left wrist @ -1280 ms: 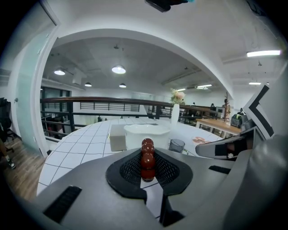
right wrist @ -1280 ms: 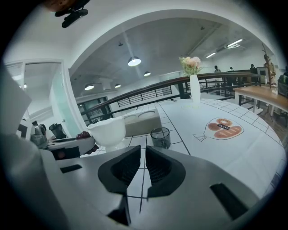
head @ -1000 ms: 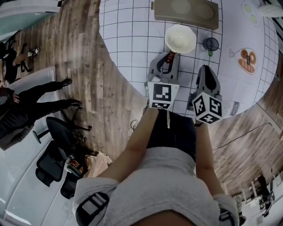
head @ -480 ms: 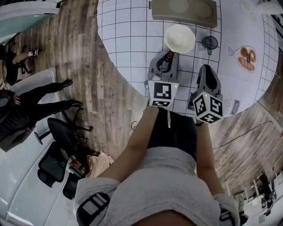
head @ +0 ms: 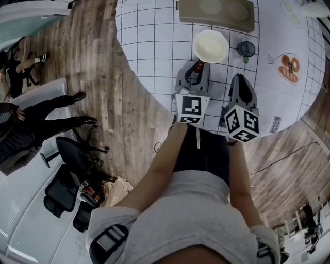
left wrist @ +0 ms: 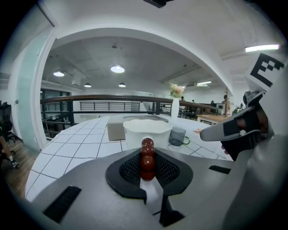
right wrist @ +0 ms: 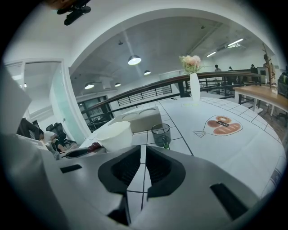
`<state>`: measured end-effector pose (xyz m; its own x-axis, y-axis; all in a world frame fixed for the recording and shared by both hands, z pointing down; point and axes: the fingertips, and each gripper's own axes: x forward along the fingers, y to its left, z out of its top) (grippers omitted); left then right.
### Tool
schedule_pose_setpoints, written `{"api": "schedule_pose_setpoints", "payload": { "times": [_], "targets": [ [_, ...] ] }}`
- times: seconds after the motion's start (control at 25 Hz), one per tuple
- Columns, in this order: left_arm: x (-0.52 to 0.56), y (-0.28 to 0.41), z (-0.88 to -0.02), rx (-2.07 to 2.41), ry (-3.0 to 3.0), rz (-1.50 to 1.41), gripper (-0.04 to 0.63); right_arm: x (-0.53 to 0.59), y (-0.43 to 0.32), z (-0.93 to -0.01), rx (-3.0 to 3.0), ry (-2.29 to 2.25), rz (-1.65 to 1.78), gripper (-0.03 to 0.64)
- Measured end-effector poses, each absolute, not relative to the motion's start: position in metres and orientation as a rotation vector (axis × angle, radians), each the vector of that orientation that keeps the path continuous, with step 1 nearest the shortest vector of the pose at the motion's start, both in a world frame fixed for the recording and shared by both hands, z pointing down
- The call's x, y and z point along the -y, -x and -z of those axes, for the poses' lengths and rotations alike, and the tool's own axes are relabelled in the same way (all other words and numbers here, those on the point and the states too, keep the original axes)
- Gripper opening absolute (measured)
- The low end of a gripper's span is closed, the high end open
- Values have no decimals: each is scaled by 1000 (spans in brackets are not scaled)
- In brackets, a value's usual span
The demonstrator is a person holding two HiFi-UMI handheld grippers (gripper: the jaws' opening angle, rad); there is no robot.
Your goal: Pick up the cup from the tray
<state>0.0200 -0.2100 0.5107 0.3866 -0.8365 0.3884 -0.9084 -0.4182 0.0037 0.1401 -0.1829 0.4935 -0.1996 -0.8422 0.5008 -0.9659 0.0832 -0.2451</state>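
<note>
1. Find the cup (head: 247, 50) upright on the white gridded table (head: 154, 46), off the beige tray (head: 216, 13): just near of the tray's right end and just right of the white bowl (head: 210, 45).
2. Identify the cup by a smoky grey see-through wall, a round open mouth, a slight taper toward the base and a green handle on the near side.
3. Cross-check in the right gripper view: cup (right wrist: 160, 133) beyond the jaws, bowl (right wrist: 114, 134) to the left, tray (right wrist: 139, 119) farther back.
4. Note the left gripper (head: 193, 71) pinching a red beaded stick (head: 198, 65), with the stick's far end close to the bowl's near rim.
5. Note the right gripper (head: 240, 81) near of the cup and apart from it, jaws drawn almost together with only a thin slit and nothing between.
</note>
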Motion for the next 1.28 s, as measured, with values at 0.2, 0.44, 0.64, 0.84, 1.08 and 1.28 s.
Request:
{"api": "schedule_pose_setpoints", "payload": {
  "times": [0.2, 0.44, 0.64, 0.84, 1.08, 1.28],
  "targets": [
    [207, -21, -515, 1581, -2430, -494, 38, 180, -135, -494, 2142, -1810, -774, 35],
    [204, -20, -520, 1587, -2413, -522, 43, 178, -131, -495, 2148, -1801, -772, 35],
    [205, -19, -521, 1577, -2382, -541, 49, 176, -128, -494, 2156, -1803, -769, 36],
    [204, -15, -511, 1572, -2373, -538, 123, 178, -128, -489, 2166, -1805, -765, 37],
    [200, -14, -493, 1576, -2364, -558, 124, 185, -127, -476, 2198, -1825, -742, 37],
    [199, -12, -463, 1605, -2398, -457, 124, 194, -124, -460, 2236, -1846, -722, 36]
  ]
}}
